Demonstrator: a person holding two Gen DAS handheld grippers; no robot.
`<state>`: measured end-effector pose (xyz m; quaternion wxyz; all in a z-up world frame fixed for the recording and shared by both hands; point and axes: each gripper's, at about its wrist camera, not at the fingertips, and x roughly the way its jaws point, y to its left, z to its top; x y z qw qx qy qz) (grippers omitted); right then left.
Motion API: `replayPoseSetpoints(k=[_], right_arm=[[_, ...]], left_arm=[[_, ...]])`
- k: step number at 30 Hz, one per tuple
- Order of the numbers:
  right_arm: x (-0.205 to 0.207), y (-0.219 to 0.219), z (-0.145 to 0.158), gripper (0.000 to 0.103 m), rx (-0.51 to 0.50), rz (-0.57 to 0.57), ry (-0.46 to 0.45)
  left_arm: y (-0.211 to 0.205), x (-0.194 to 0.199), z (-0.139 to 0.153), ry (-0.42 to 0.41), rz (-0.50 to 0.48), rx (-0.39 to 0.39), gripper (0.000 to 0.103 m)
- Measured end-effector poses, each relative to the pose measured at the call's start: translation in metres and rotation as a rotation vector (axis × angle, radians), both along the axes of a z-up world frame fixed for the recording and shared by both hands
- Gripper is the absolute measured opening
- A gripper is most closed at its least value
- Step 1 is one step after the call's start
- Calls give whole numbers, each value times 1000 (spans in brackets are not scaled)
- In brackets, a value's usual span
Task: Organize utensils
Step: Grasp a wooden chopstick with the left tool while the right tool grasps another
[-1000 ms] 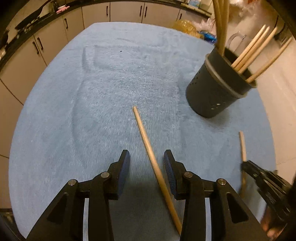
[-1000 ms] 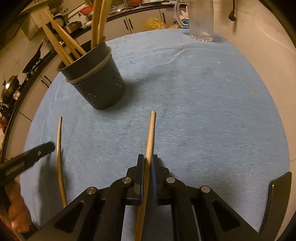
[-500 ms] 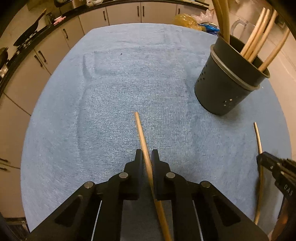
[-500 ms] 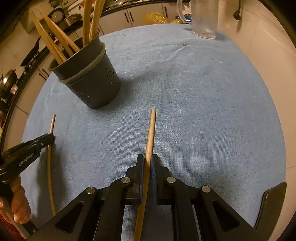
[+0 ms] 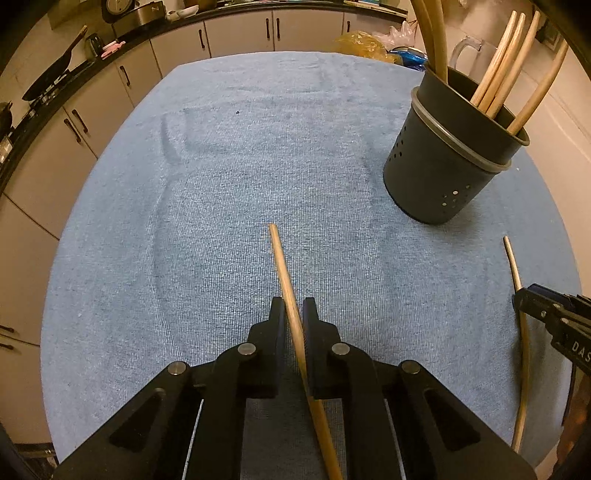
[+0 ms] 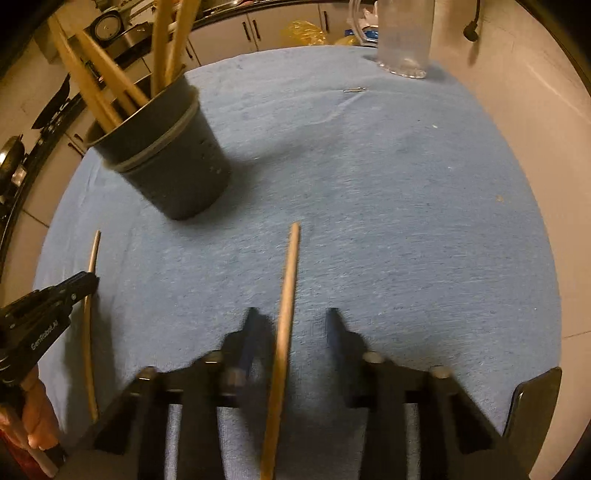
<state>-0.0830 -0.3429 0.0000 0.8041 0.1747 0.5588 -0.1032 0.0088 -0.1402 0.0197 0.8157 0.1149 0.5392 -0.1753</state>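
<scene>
My left gripper (image 5: 294,314) is shut on a long wooden stick (image 5: 282,266) over the blue towel (image 5: 221,184). My right gripper (image 6: 291,325) stands open around a second wooden stick (image 6: 288,280) that lies between its fingers. A dark utensil holder (image 5: 443,173) with several wooden utensils stands at the right in the left wrist view, and it also shows at the upper left in the right wrist view (image 6: 173,158). The right gripper (image 5: 554,325) shows at the right edge of the left wrist view, with its stick (image 5: 522,332). The left gripper (image 6: 48,310) and its stick (image 6: 88,317) show at the left of the right wrist view.
A clear glass pitcher (image 6: 402,40) stands at the far edge of the towel. Kitchen cabinets (image 5: 236,33) run behind the table. A yellow bag (image 5: 362,42) lies at the back. A dark flat object (image 6: 532,402) sits at the lower right.
My left gripper closed on its stick about half a second ago and still holds it. My right gripper has opened, letting go of its stick, which now lies between its fingers.
</scene>
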Motion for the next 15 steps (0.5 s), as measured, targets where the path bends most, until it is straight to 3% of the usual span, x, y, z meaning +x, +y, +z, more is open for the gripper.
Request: replayPoseSetpoints(k=[2,3,6,8,10,15], right_arm=[[4,-1,0,24,-5,1,8],[5,1,0,11,-17,7,13],[15,8,-1,8,-45,27,6],[13,8,1,7,-9,13,-10],[6,10,11,7,17,16,-63],[-19,18,51,7,52,6,-253]], left_arm=[[-1,0,1,-1,0,1,9],[-1,0,1,-5,-1,7,9],[-6,-1,1,-17,-8,19,8],[-3,-3,2,-3,-20,-15,6],[3,-7,7,4,-32,-58,6],[17,-28,44,-94,-43,-144,6]])
